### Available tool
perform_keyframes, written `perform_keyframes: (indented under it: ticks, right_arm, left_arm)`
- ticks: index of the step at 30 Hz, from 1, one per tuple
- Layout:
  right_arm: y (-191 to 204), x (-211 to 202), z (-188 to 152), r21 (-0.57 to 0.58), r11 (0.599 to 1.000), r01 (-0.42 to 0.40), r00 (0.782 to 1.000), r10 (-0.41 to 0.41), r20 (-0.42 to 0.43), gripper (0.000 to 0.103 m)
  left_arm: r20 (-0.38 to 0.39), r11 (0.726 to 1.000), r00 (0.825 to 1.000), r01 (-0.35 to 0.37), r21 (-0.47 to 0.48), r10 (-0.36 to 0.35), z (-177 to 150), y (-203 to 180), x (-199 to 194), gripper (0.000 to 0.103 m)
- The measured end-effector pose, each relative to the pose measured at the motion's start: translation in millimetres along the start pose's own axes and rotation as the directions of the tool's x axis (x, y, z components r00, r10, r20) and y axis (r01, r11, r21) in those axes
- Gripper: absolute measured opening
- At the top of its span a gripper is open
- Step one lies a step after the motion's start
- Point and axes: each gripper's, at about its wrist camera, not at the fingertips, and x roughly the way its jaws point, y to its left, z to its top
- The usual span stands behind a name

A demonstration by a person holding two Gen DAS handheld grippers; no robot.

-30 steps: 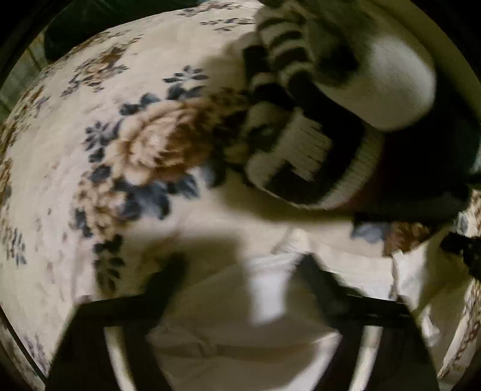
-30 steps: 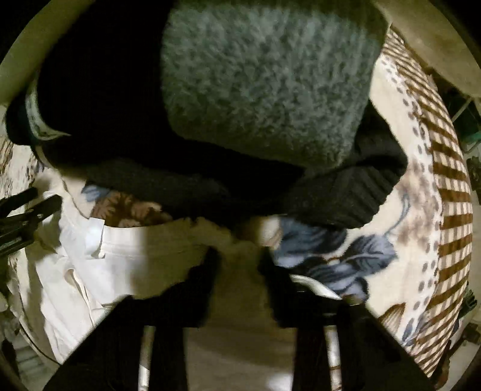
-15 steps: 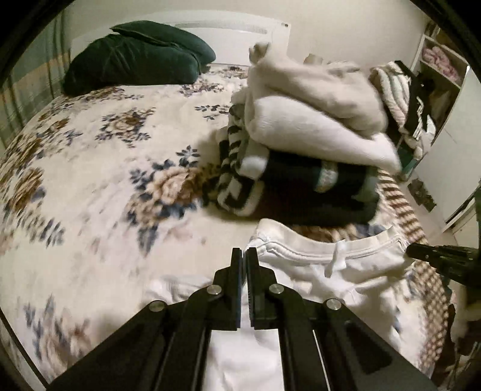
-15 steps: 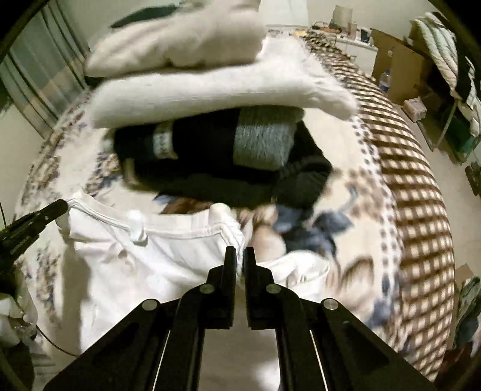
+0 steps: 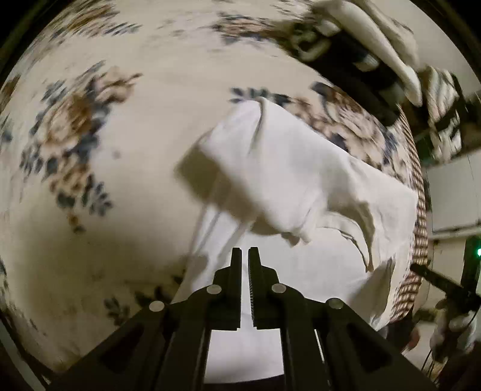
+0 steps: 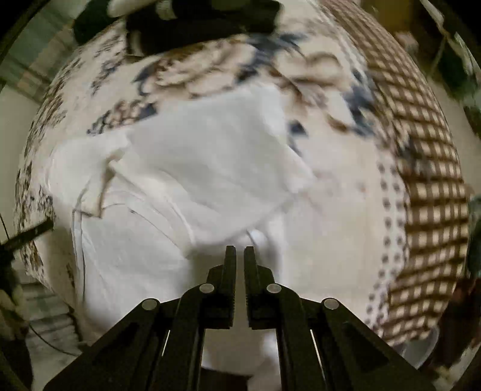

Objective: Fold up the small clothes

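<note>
A white shirt [image 5: 300, 168] lies on the floral blanket [image 5: 105, 156], and its upper part is lifted as a flap folded back over the rest. My left gripper [image 5: 245, 251] points steeply down with the flap's near corner at its tips. Its jaws are opening and only a narrow slit shows between them. The same white shirt [image 6: 210, 168] fills the right wrist view. There the flap's other corner runs down to my right gripper [image 6: 240, 249], whose jaws are nearly together on it. The right gripper [image 5: 436, 279] also shows at the left view's right edge.
A stack of folded clothes [image 5: 375, 45], cream over black and striped, sits at the far side of the bed, and its dark garments [image 6: 195, 24] top the right view. The blanket's checked border [image 6: 421, 180] marks the bed's right edge, with the floor beyond.
Both grippers have pulled back from the clothes stack, carrying the shirt's collar end up and over its lower part. The stack has shrunk toward the top of both views. Both pairs of jaws went from wide apart to nearly together.
</note>
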Motion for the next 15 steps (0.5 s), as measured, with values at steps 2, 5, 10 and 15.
perform_keyframes:
  ticks: [2, 5, 10, 15]
  right_arm:
    - [-16, -10, 0, 0.045, 0.999, -0.022, 1.0, 0.022, 0.005, 0.032]
    - [-36, -27, 13, 0.124, 0.988, -0.09, 0.995, 0.083, 0.063, 0.06]
    - [-52, -10, 53, 0.246, 0.951, -0.187, 0.982, 0.176, 0.065, 0.06]
    - [-66, 33, 56, 0.415, 0.876, -0.248, 0.964, 0.264, 0.02, 0.034]
  left_arm:
    - [0.017, 0.998, 0.998, 0.054, -0.043, -0.053, 12, 4, -3, 0.037]
    - [0.083, 0.981, 0.987, 0.148, -0.126, -0.138, 42, 8, -1, 0.063]
    - [0.065, 0.977, 0.993, 0.108, -0.186, -0.097, 84, 2, 42, 0.063]
    - [0.036, 0.988, 0.998, 0.051, -0.148, -0.046, 78, -8, 73, 0.009]
